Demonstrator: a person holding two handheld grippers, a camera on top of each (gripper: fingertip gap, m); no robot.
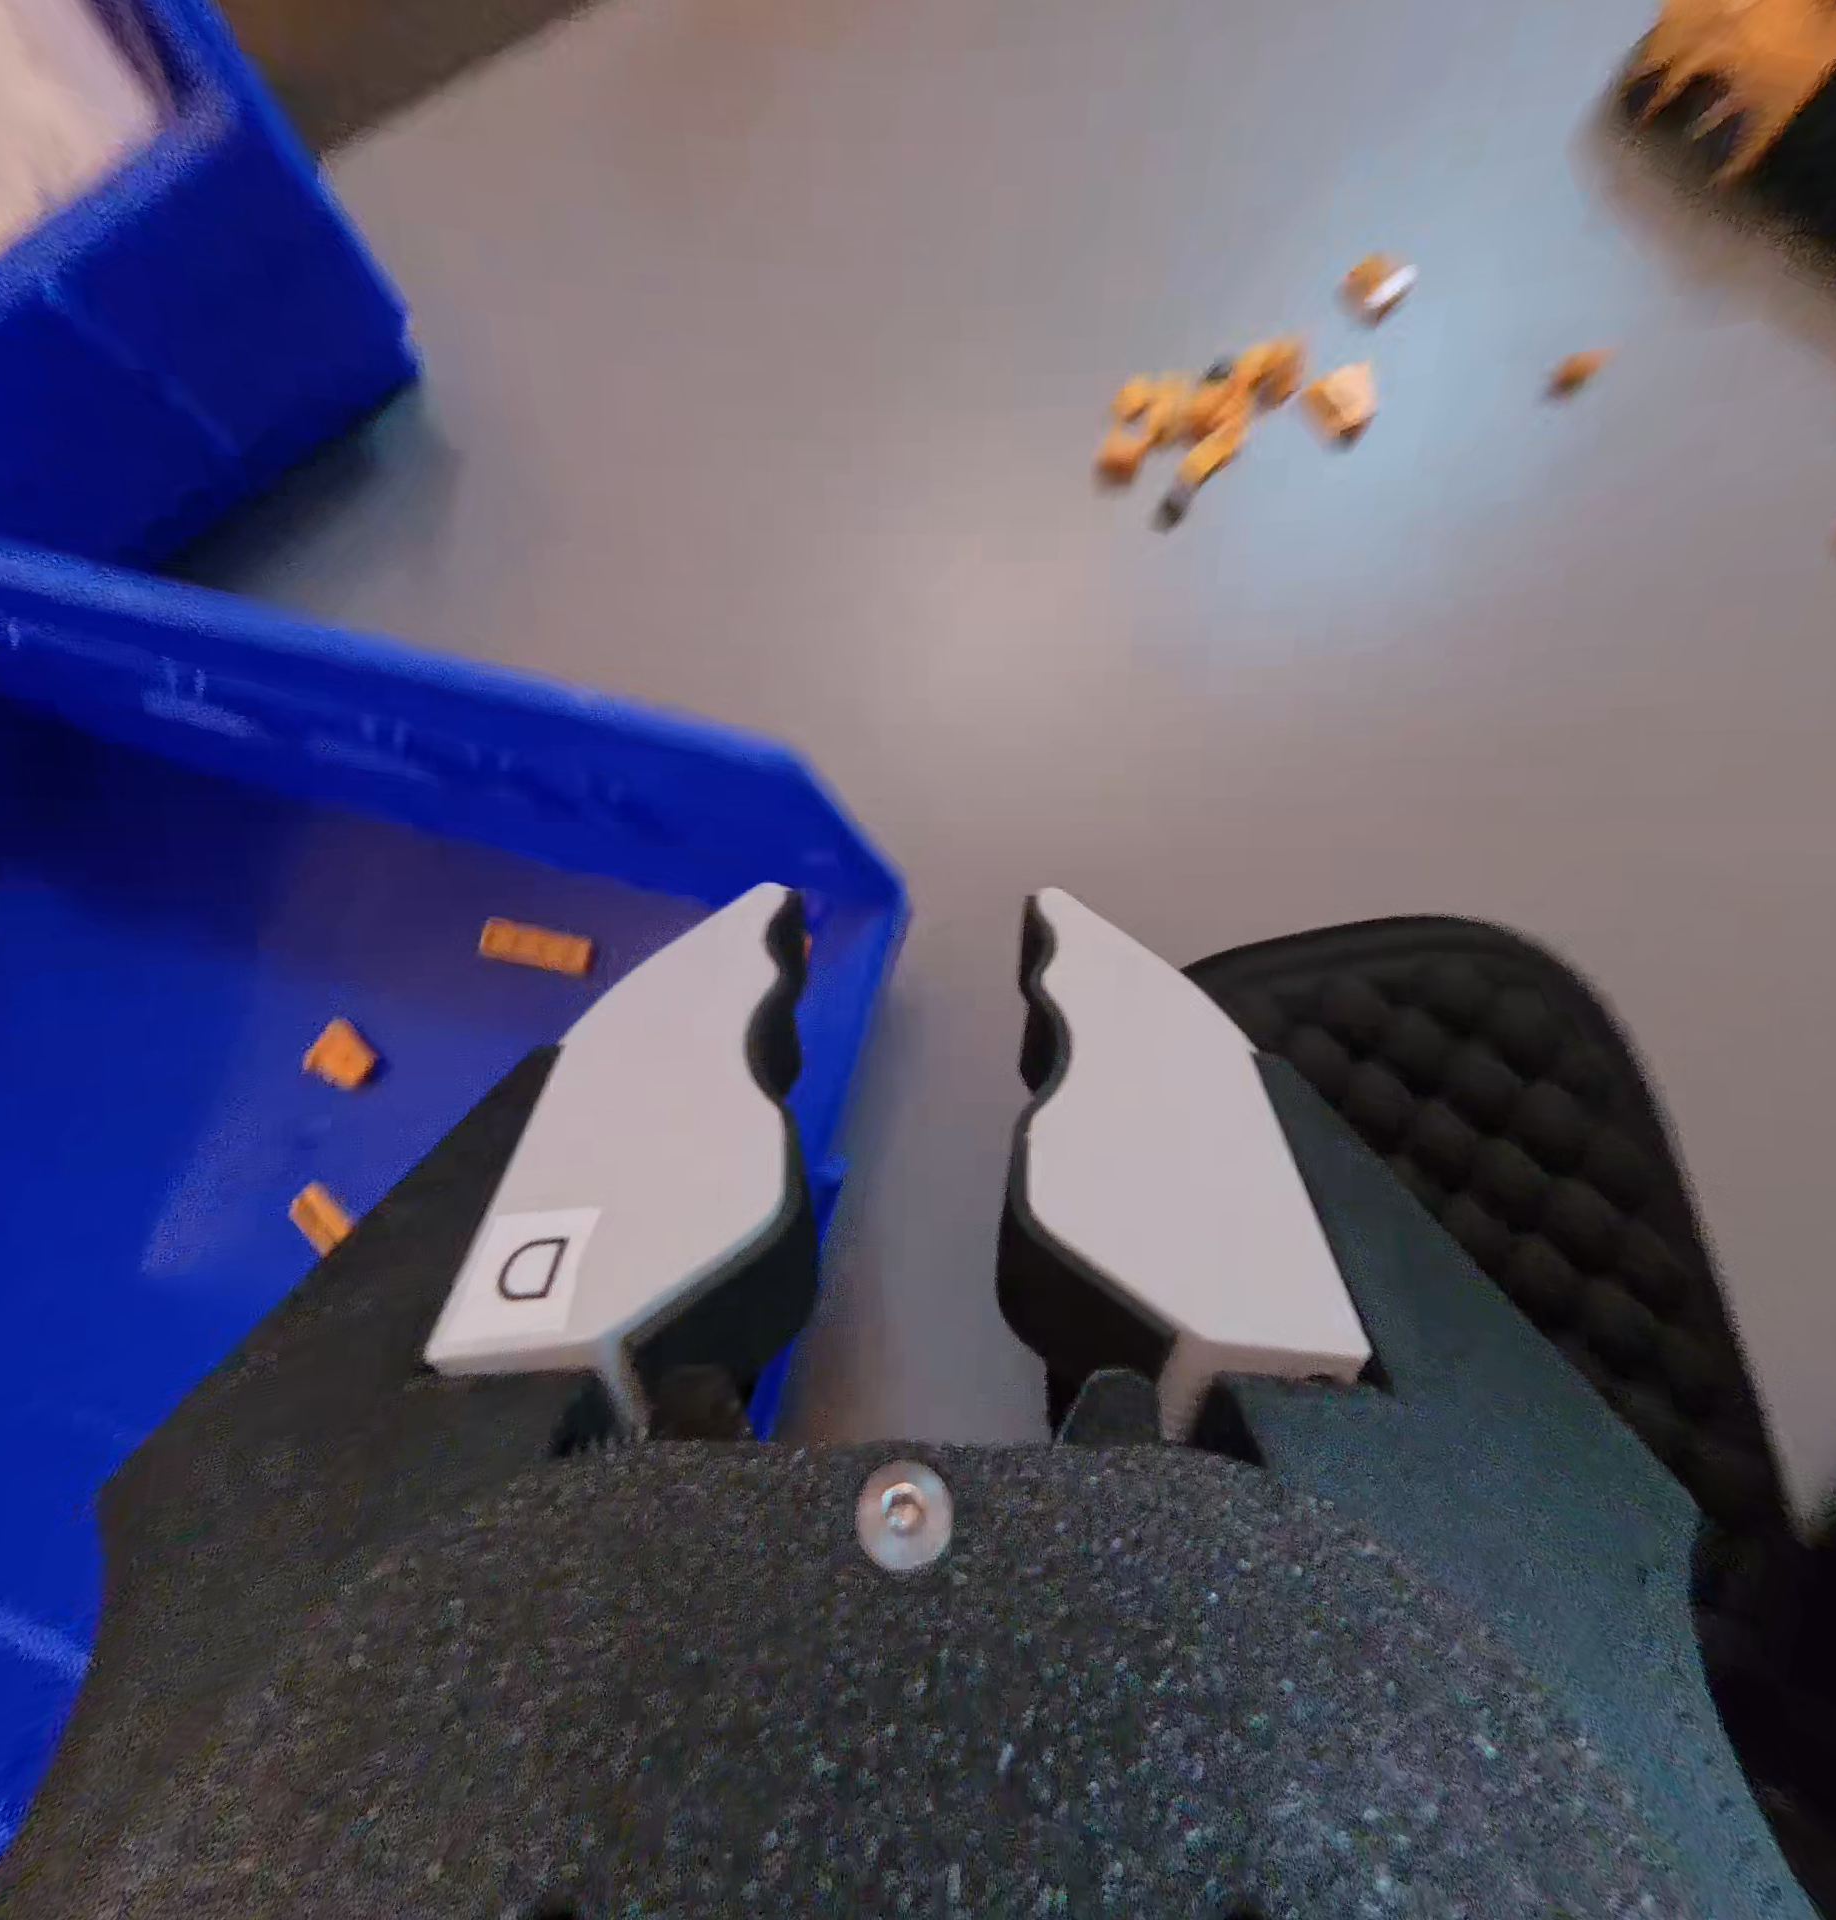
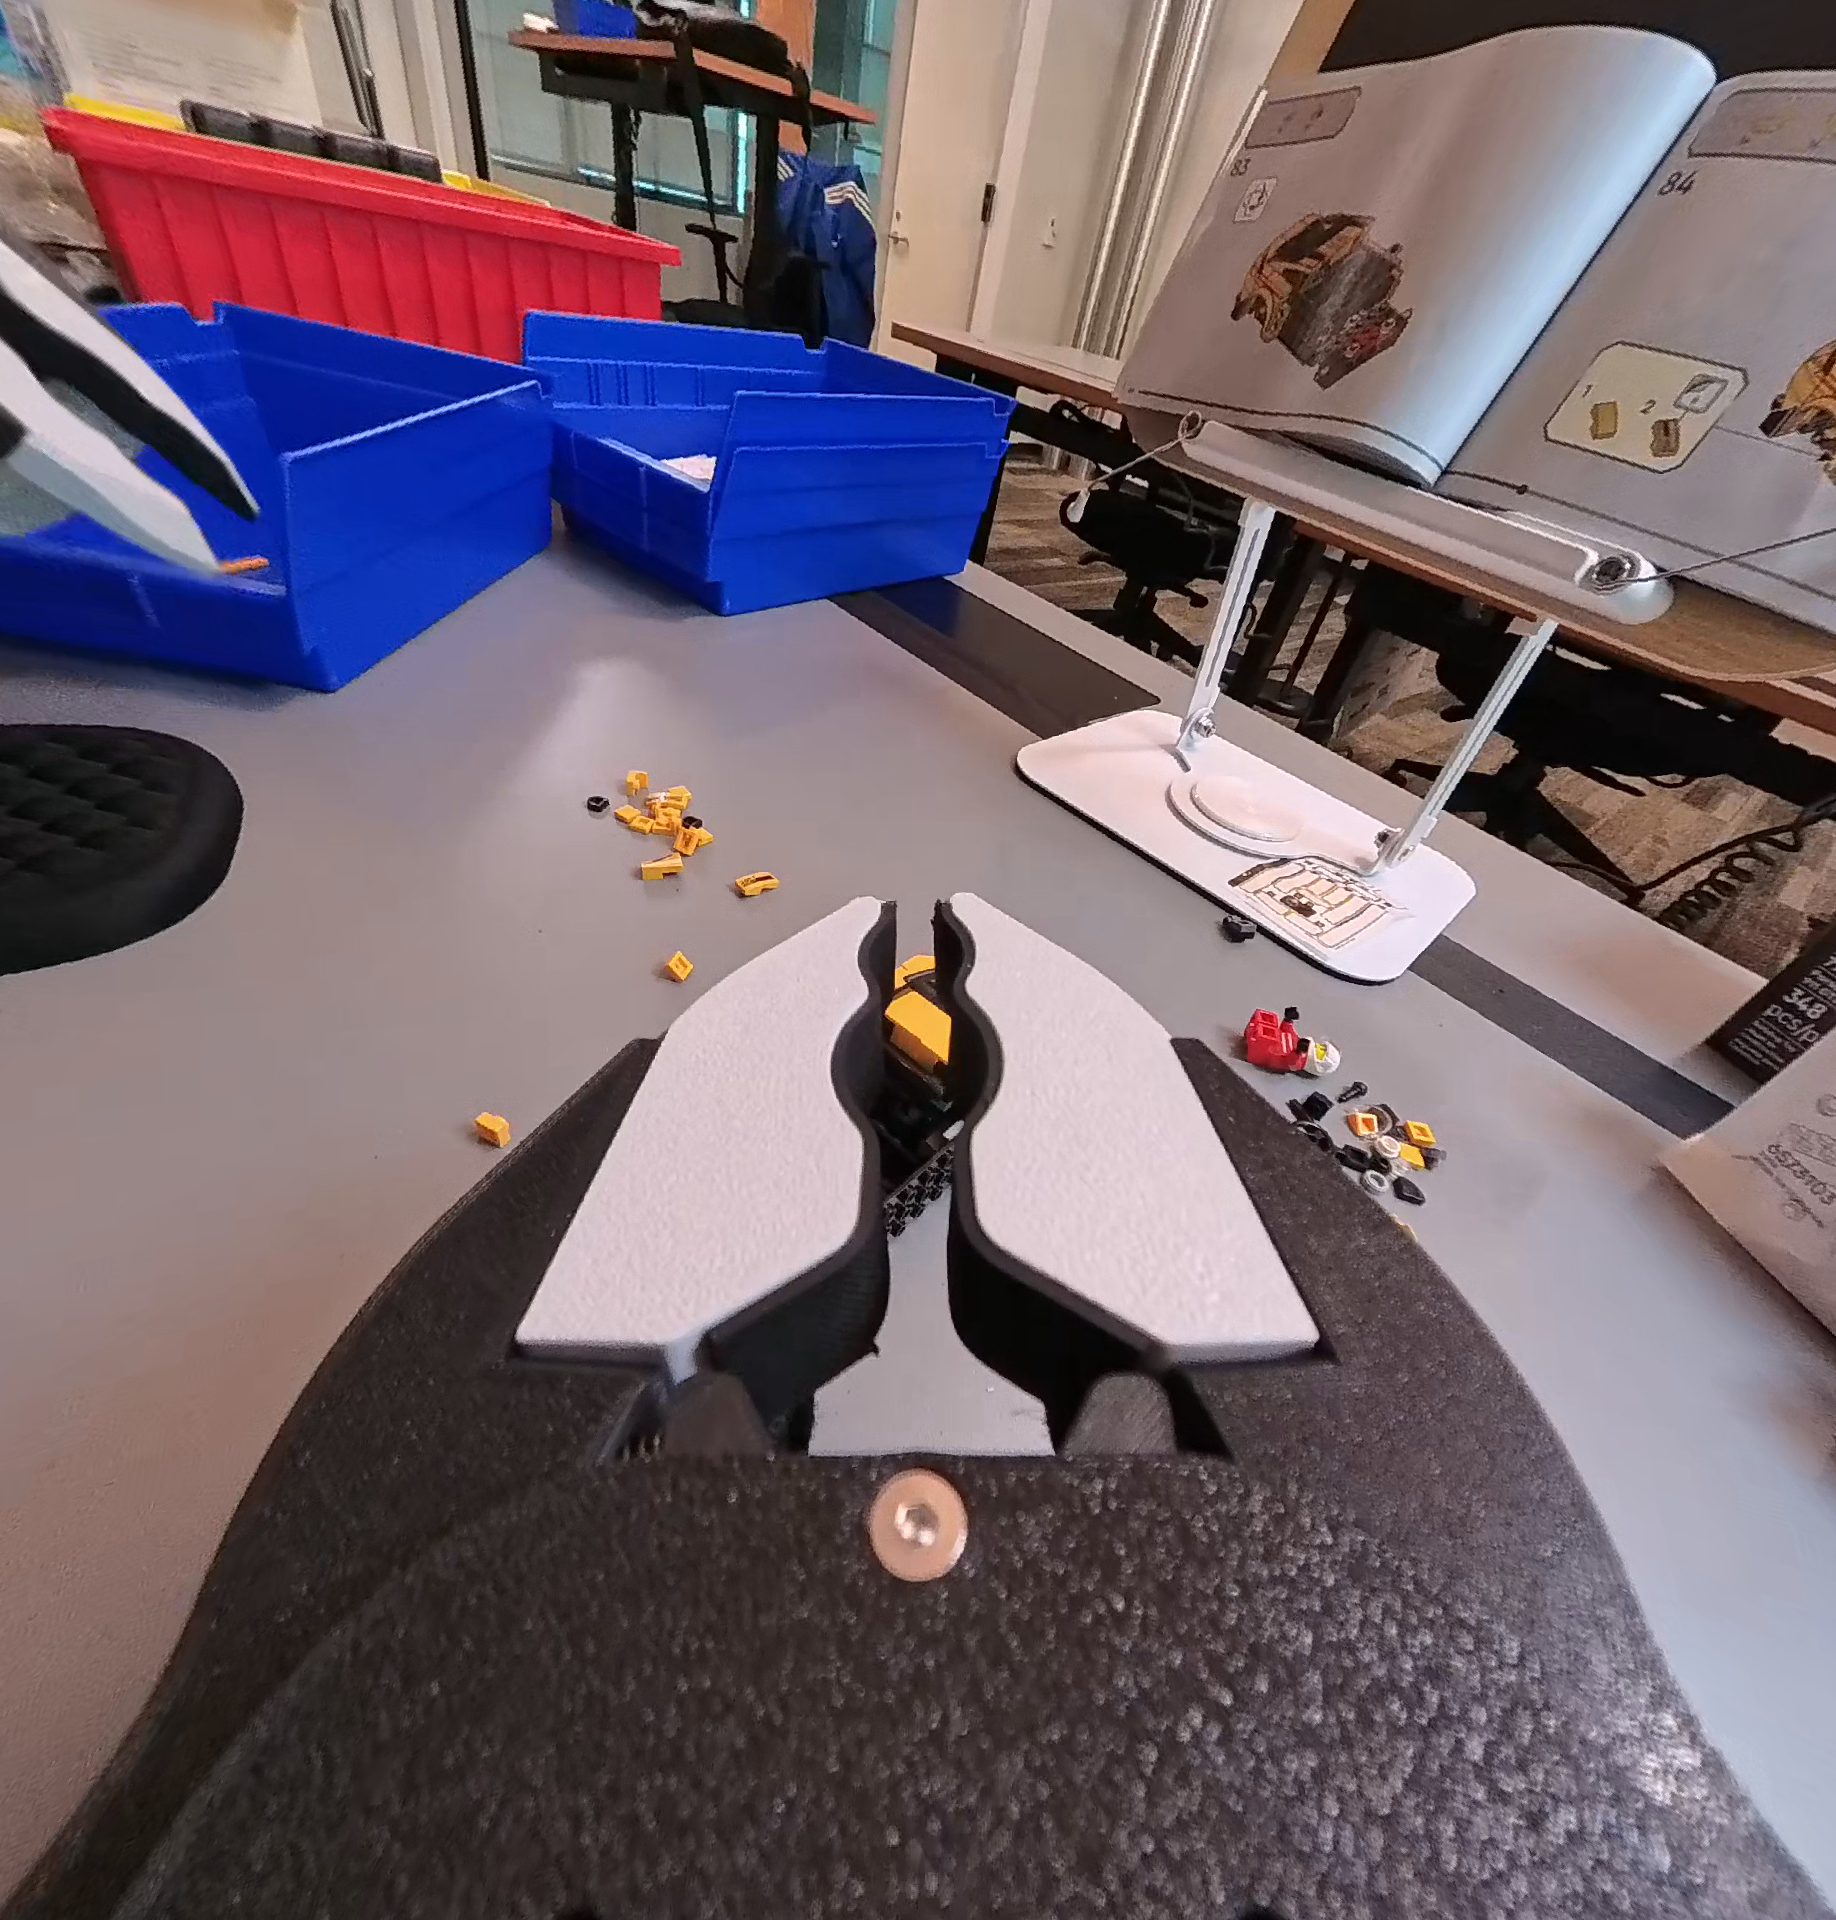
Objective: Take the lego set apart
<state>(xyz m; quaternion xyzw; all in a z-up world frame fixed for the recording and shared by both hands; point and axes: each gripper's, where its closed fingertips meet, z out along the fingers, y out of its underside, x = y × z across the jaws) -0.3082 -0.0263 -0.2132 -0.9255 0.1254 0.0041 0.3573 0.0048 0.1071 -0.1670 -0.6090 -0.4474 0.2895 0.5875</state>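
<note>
My right gripper (image 2: 914, 914) is shut on the yellow and black lego model (image 2: 919, 1023) and holds it just above the grey table (image 2: 374, 1039). Most of the model is hidden between the fingers. My left gripper (image 1: 909, 914) is open and empty over the near corner of a blue bin (image 1: 426, 727). Three orange pieces (image 1: 535, 948) lie on the bin floor. In the right wrist view the left gripper (image 2: 207, 530) shows at the far left over that bin (image 2: 415, 540), with a small orange piece (image 2: 244, 566) at its tip. The left wrist view is blurred.
Loose yellow pieces (image 2: 665, 821) lie mid-table, also in the left wrist view (image 1: 1205, 405). A red piece (image 2: 1272, 1039) and small dark parts (image 2: 1381, 1138) lie right. A black mat (image 2: 72, 831), a second blue bin (image 2: 789, 488), a red bin (image 2: 374, 249) and a booklet stand (image 2: 1246, 831) surround them. There is about 35 cm between the tips of the two grippers. The red piece (image 2: 1272, 1039) is closer to my right gripper, around 20 cm from its tips; the left tips are 45 cm off.
</note>
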